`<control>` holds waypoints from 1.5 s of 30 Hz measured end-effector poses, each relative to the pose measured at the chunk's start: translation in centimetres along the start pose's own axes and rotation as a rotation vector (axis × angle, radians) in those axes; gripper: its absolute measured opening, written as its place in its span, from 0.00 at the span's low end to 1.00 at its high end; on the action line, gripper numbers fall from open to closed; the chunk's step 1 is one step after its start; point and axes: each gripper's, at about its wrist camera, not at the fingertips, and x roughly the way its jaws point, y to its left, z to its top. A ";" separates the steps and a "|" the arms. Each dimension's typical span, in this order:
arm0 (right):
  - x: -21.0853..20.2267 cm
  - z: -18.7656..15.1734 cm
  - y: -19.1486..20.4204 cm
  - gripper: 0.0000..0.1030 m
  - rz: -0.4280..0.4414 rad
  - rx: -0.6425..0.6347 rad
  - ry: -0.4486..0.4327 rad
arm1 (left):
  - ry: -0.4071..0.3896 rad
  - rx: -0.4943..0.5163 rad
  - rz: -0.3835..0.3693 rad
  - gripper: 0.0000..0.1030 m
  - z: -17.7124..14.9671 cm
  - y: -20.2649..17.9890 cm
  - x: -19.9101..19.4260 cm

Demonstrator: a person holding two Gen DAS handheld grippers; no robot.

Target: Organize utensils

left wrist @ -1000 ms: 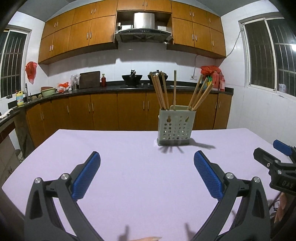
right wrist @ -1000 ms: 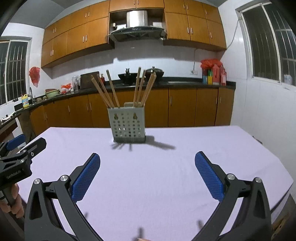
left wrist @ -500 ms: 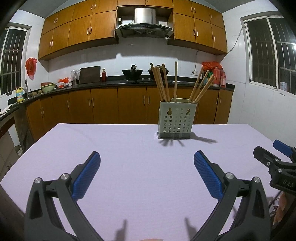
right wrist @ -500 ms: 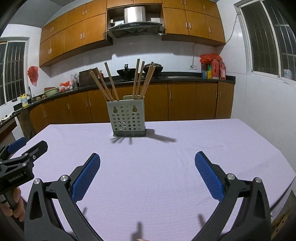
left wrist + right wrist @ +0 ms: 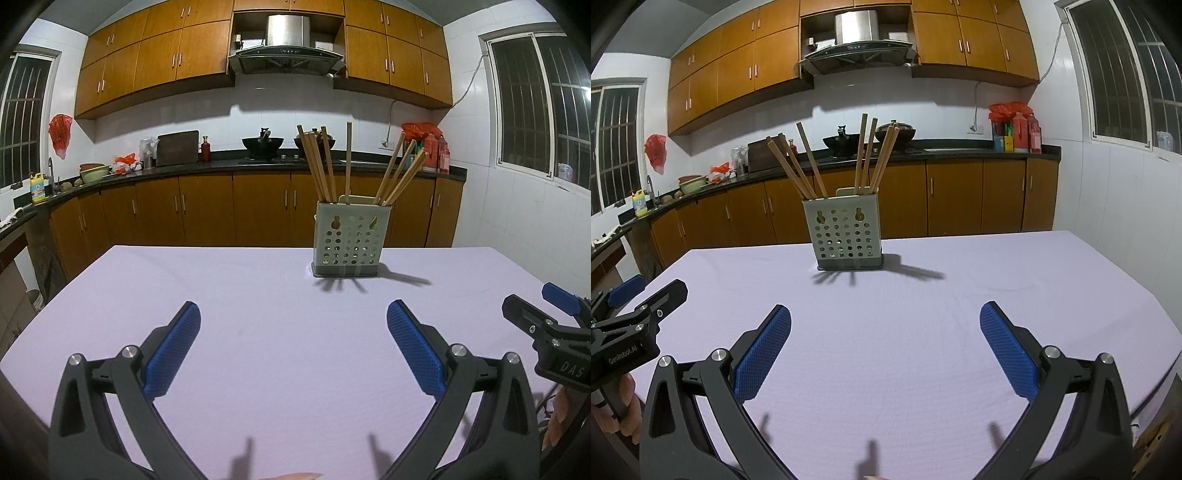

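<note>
Both views now sit lower and more level than a second ago, so the utensil holder (image 5: pixel 347 240) with its chopsticks (image 5: pixel 319 166) stands higher at 12 o'clock above the left gripper (image 5: pixel 293 339) and at 11 o'clock above the right gripper (image 5: pixel 885 338).

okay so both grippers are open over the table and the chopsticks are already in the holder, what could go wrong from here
1. The chopsticks lean outward above the holder; a gripper reaching in could catch one and tip the holder, which looks light.
2. The left gripper and right gripper sit side by side, so they could bump if both go for the holder.
3. The tablecloth could drag if a finger presses down.
</note>
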 end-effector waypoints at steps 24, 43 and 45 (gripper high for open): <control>0.1 -0.2 -0.2 0.98 0.002 0.010 0.008 | 0.002 0.000 -0.002 0.96 0.0 -0.1 0.0; 0.1 -0.2 -0.1 0.98 0.001 0.012 0.009 | 0.003 0.000 -0.001 0.96 0.0 -0.3 0.0; 0.1 -0.1 -0.1 0.98 0.001 0.012 0.009 | 0.003 -0.001 -0.001 0.96 0.1 -0.2 0.0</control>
